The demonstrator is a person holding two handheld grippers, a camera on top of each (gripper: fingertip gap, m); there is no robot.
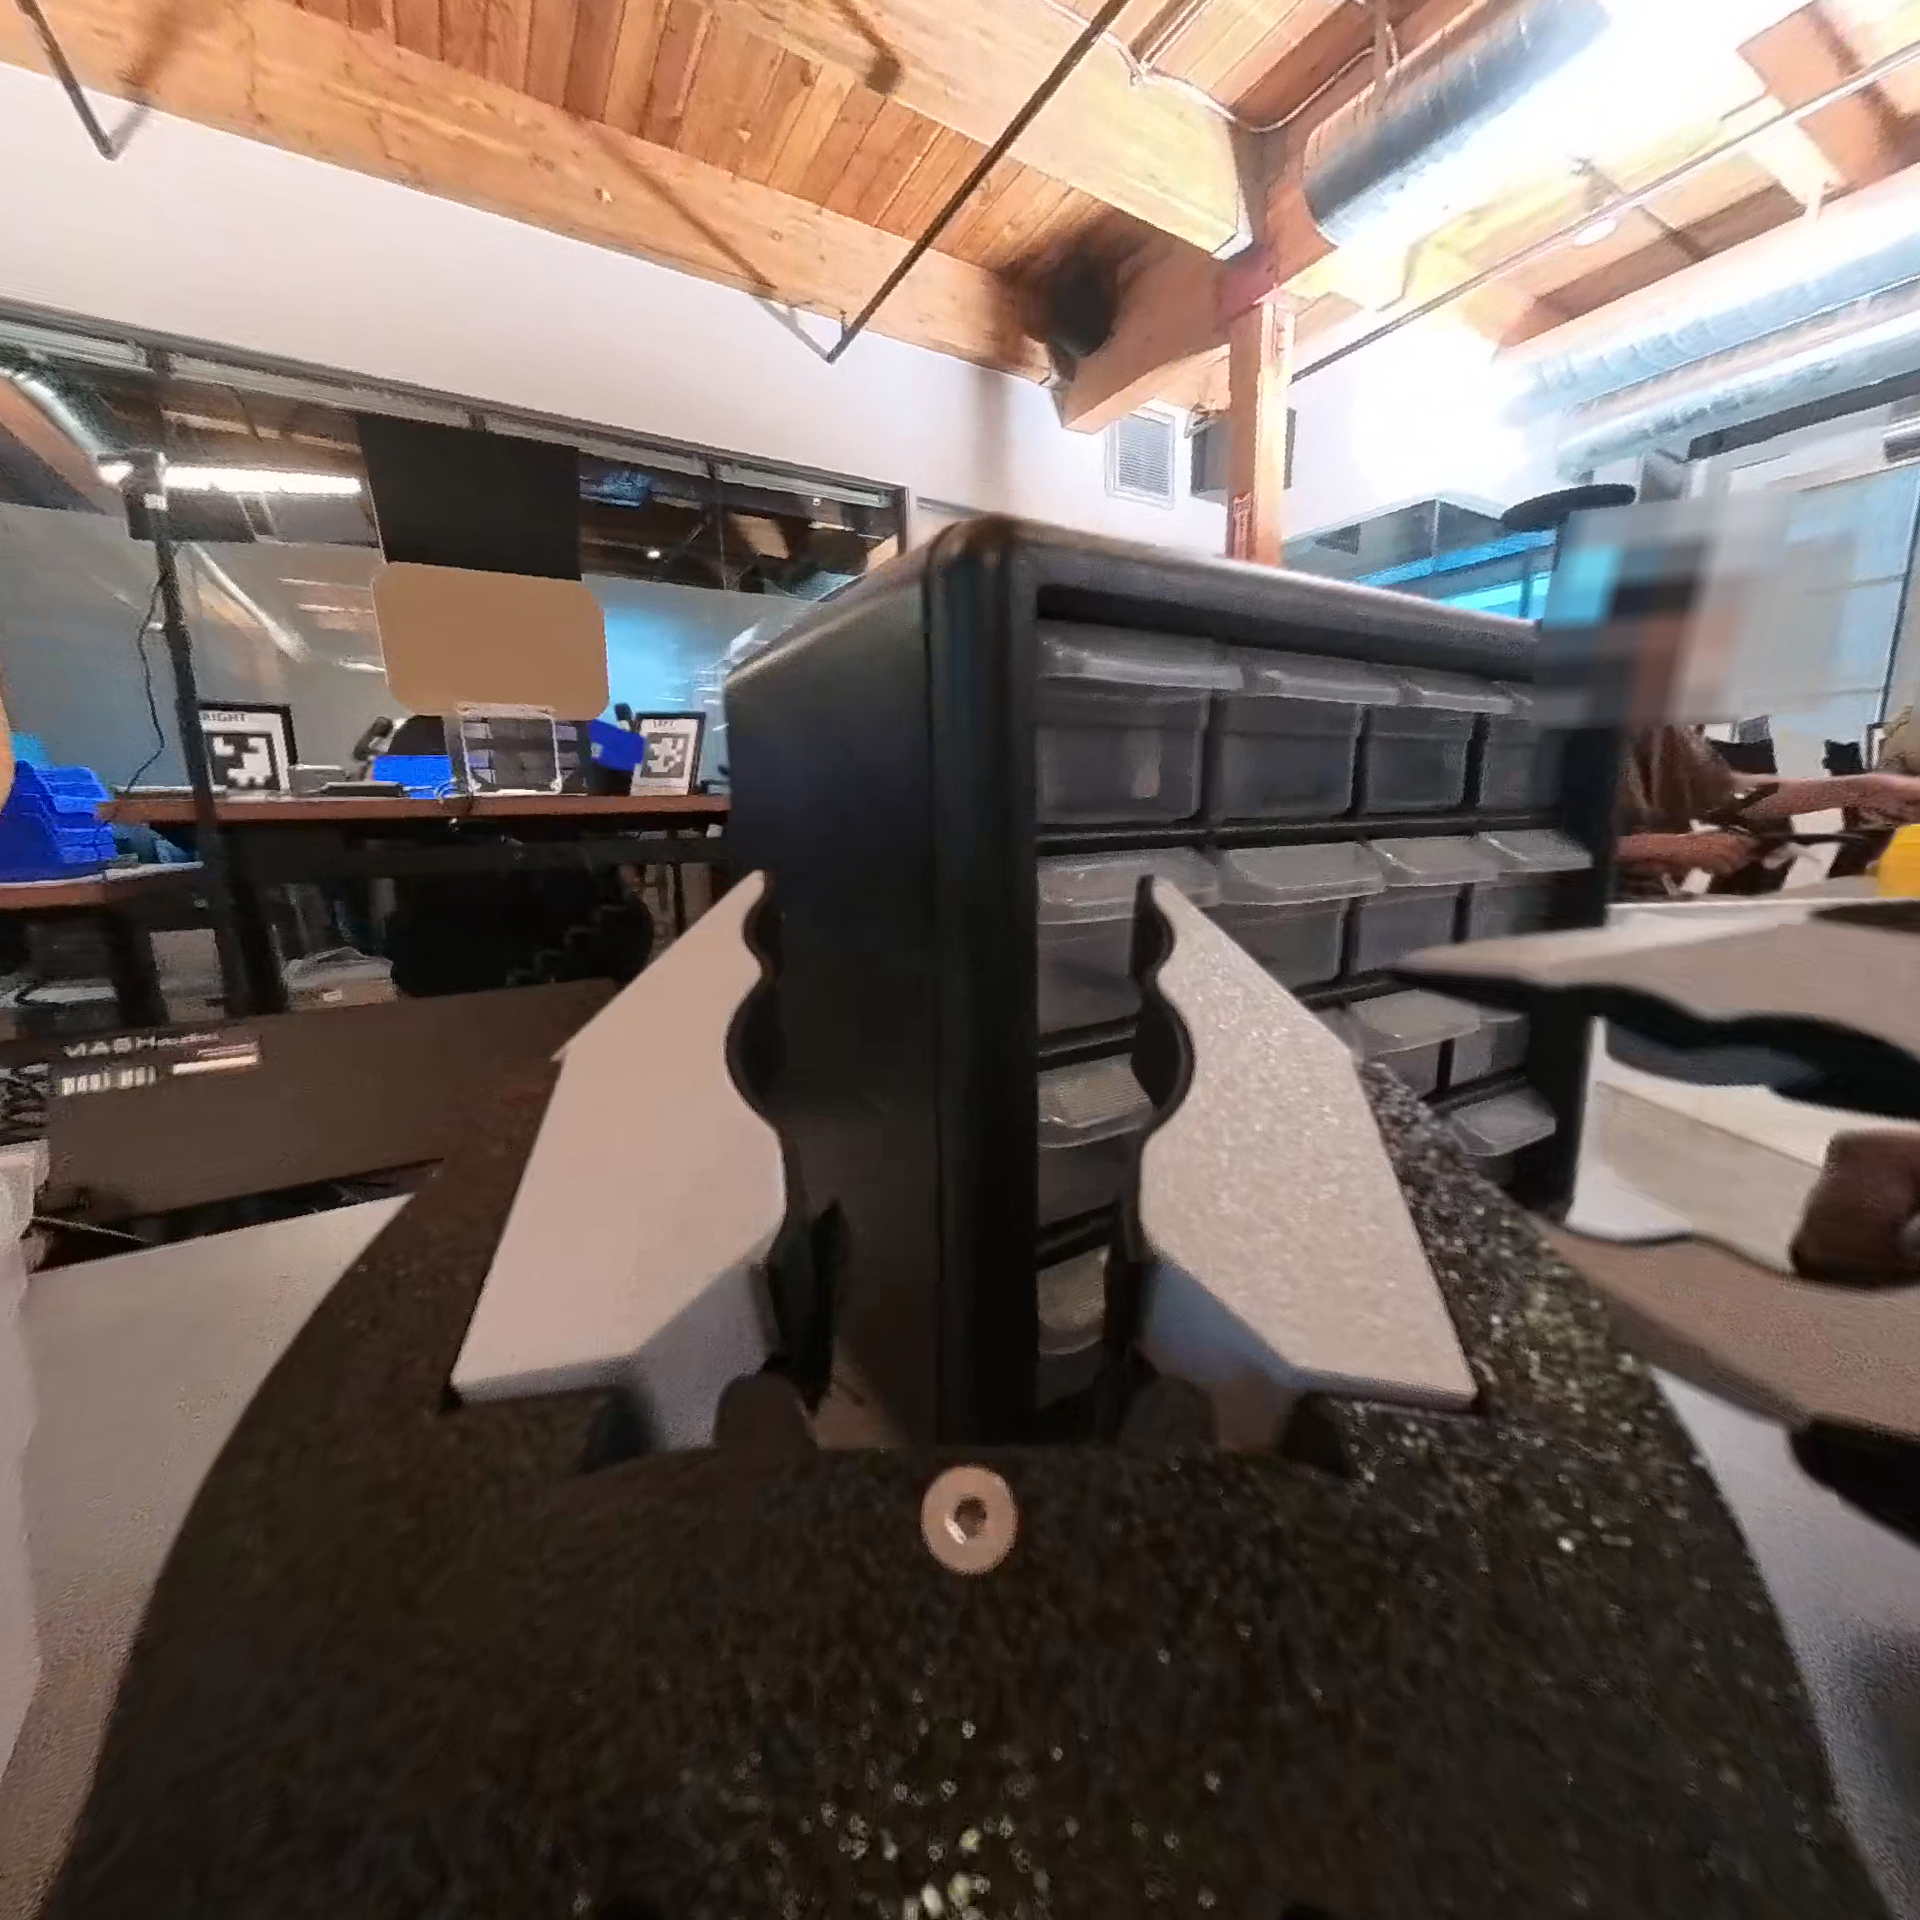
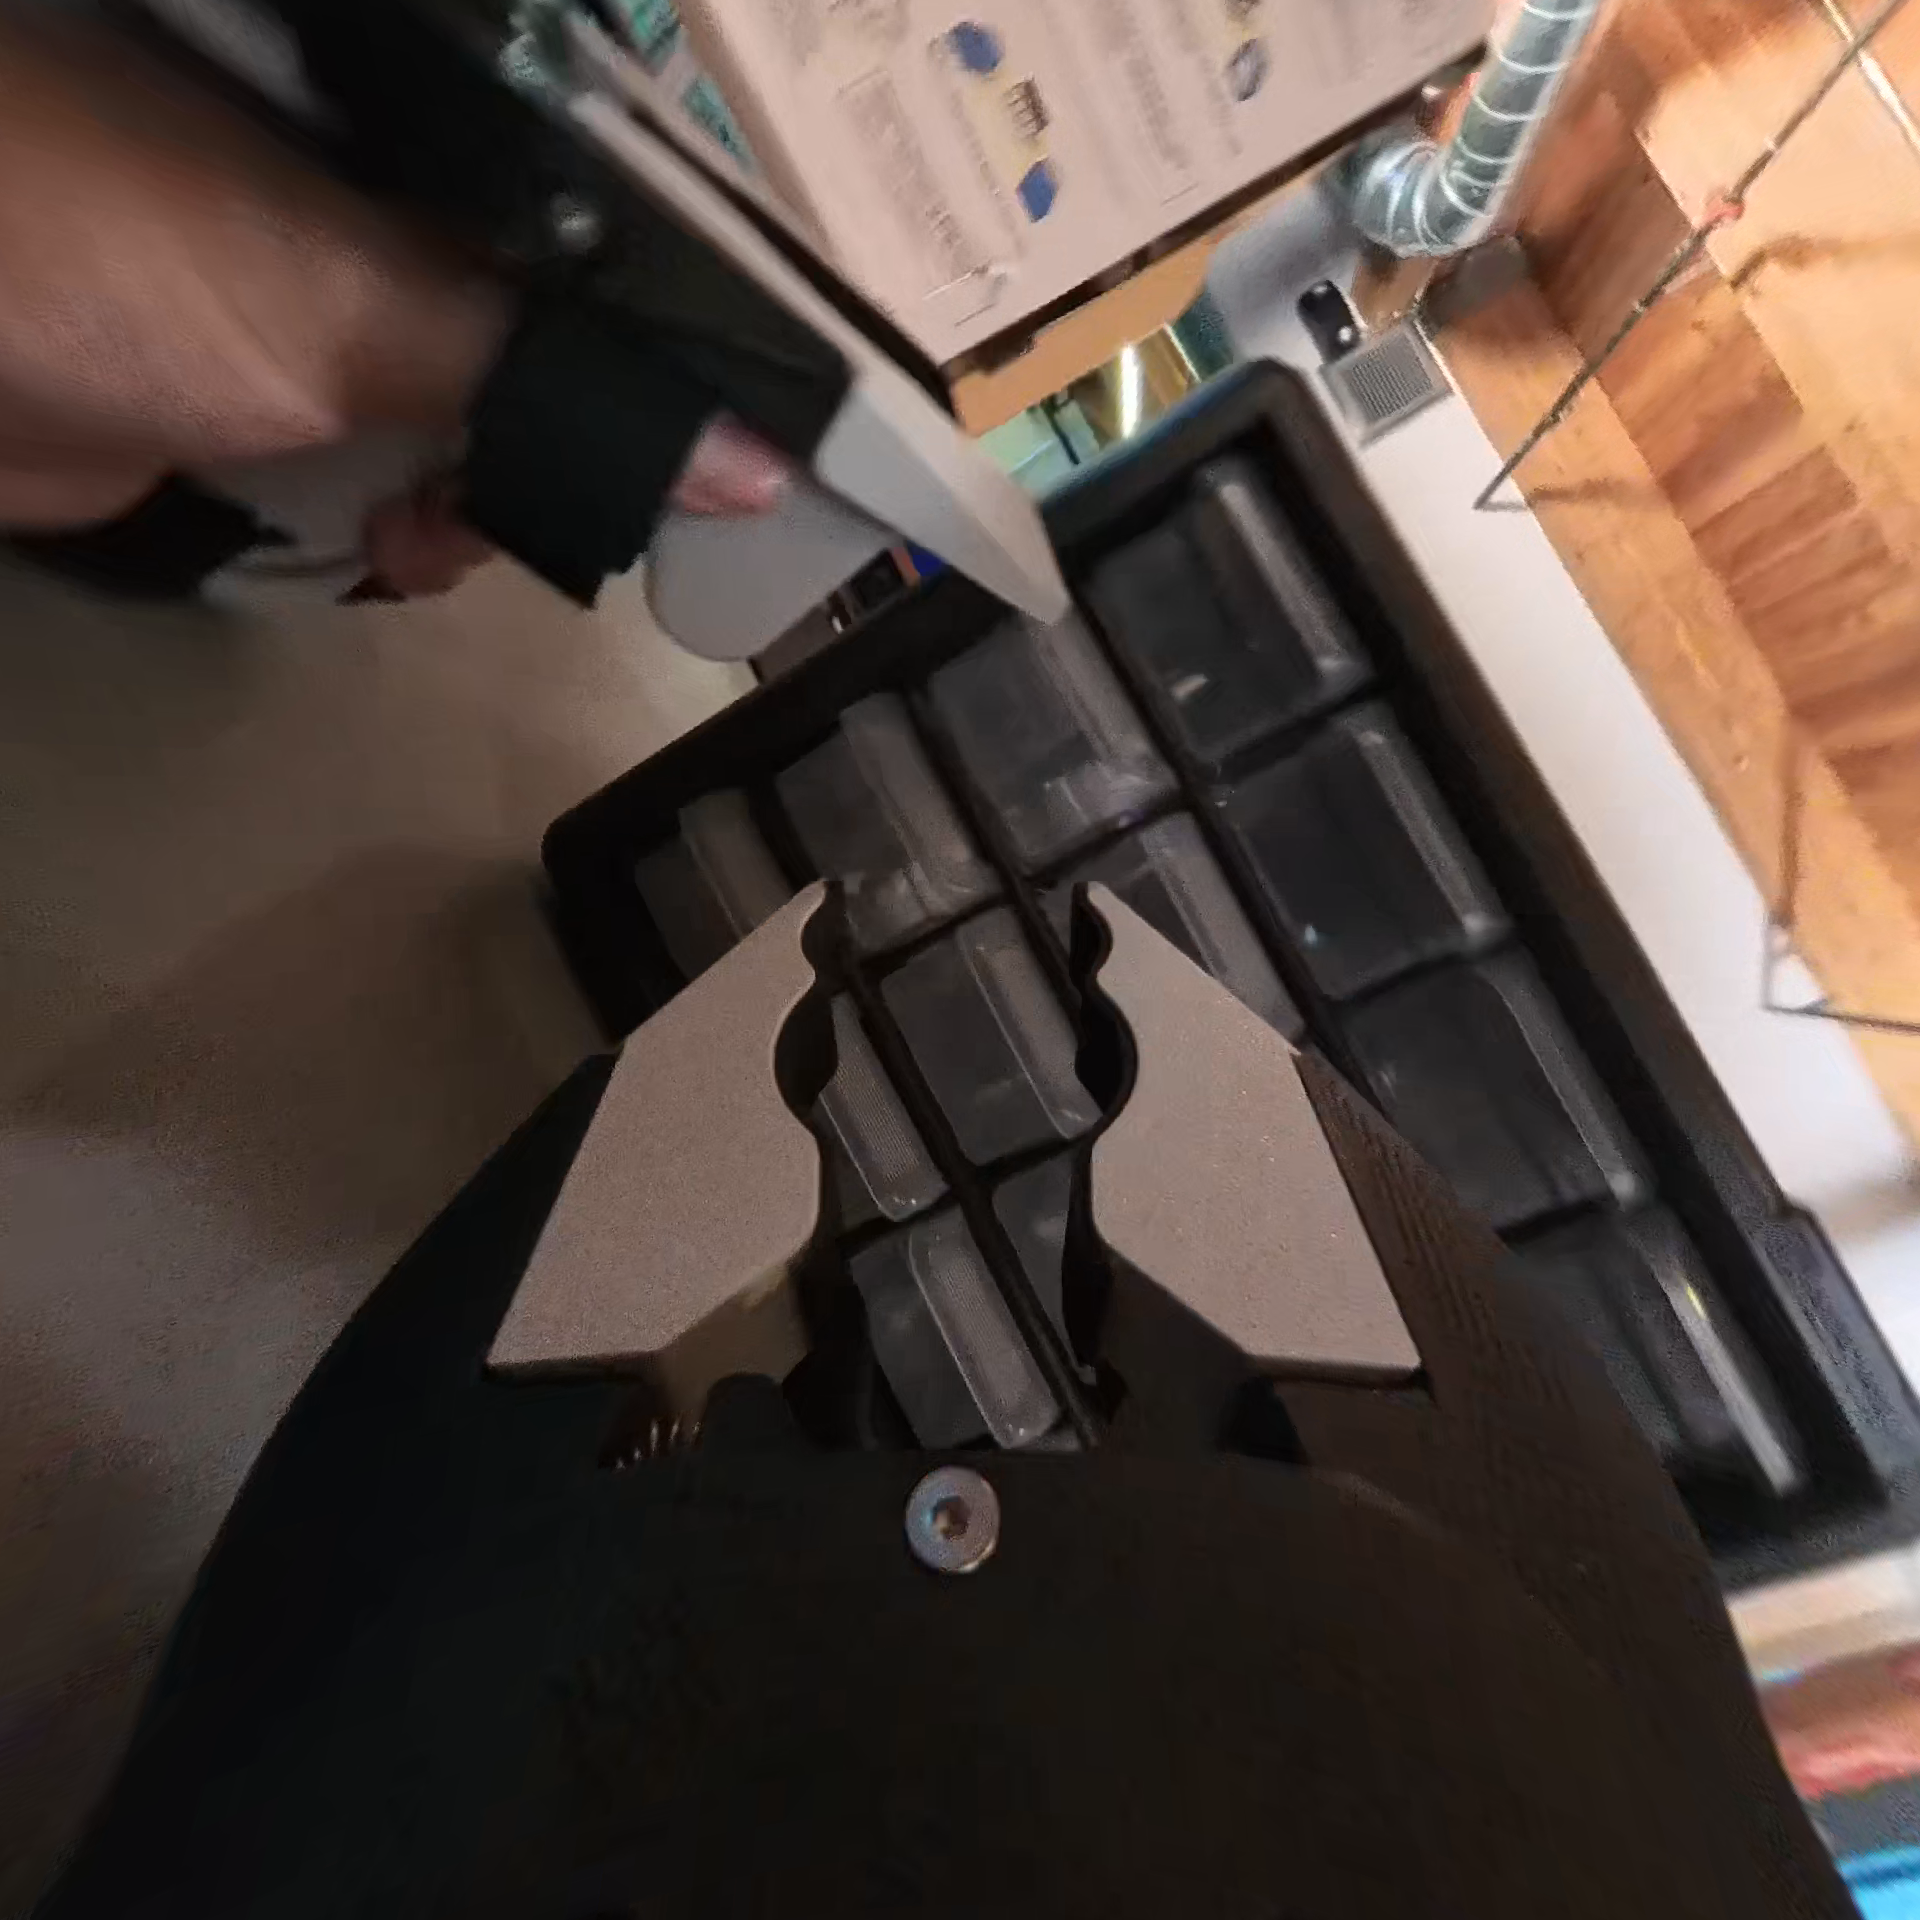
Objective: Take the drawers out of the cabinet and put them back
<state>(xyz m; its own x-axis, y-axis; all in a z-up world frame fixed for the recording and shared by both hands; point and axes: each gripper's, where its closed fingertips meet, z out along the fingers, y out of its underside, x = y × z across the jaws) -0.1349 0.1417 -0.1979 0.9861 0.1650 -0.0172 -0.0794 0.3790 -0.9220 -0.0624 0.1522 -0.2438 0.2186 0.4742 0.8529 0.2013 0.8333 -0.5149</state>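
Note:
The black cabinet [image 1: 873, 935] with several rows of small clear drawers [image 1: 1283, 753] stands on a white table [image 1: 208, 1403]; all drawers look seated in their slots. My left gripper [image 1: 951, 904] is open and straddles the cabinet's front left corner, one finger along the side wall and one over the drawer fronts. My right gripper [image 2: 956, 894] is open right in front of the cabinet face [image 2: 1351, 831], with one clear drawer [image 2: 987, 1039] between its fingers. It also shows at the right of the left wrist view [image 1: 1465, 1101], beside the lower rows.
A hand [image 2: 208, 312] holds the left gripper at the cabinet's corner. A cardboard box [image 2: 1039, 156] stands beyond the cabinet. Behind are desks with blue bins [image 1: 52, 831] and marker boards [image 1: 244, 748]. A person [image 1: 1704, 821] sits at the far right.

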